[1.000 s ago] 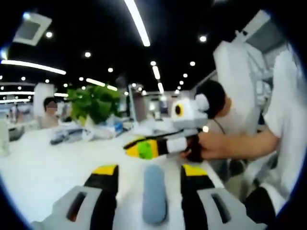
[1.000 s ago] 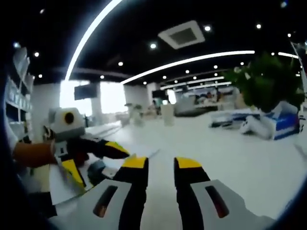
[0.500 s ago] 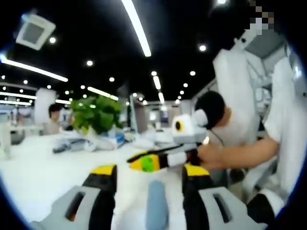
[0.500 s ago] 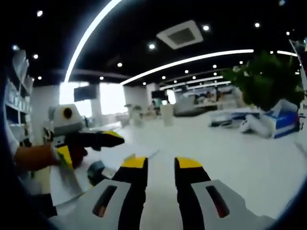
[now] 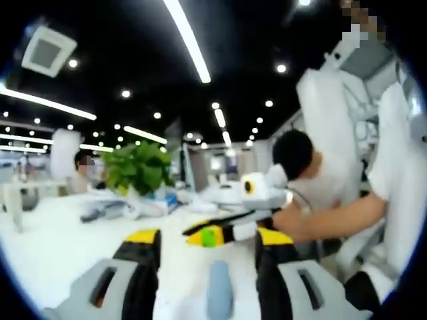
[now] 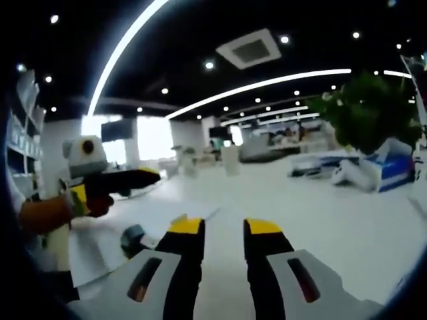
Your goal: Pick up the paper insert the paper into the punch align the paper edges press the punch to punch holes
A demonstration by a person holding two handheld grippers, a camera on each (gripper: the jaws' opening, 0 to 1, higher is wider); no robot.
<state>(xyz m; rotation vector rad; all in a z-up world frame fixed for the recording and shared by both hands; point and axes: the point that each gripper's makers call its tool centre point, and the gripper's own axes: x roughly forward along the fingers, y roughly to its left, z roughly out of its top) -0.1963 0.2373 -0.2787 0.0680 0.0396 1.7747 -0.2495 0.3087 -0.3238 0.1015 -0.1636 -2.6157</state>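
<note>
White table (image 6: 347, 220) bears flat white paper (image 6: 100, 243) — left claw (image 5: 208, 238), right claw (image 6: 223, 227) both apart, empty.

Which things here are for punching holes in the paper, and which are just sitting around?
For the job:
white paper sheet
blue-grey hole punch
left gripper
right gripper

Just lying about:
green leafy plant
blue-and-white packages beside the plant

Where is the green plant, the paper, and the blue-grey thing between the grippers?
green plant (image 5: 139, 168), left gripper view, leaves.
paper (image 6: 100, 250), right gripper view, flat sheet.
blue-grey thing (image 5: 219, 299), left gripper view, its top.
</note>
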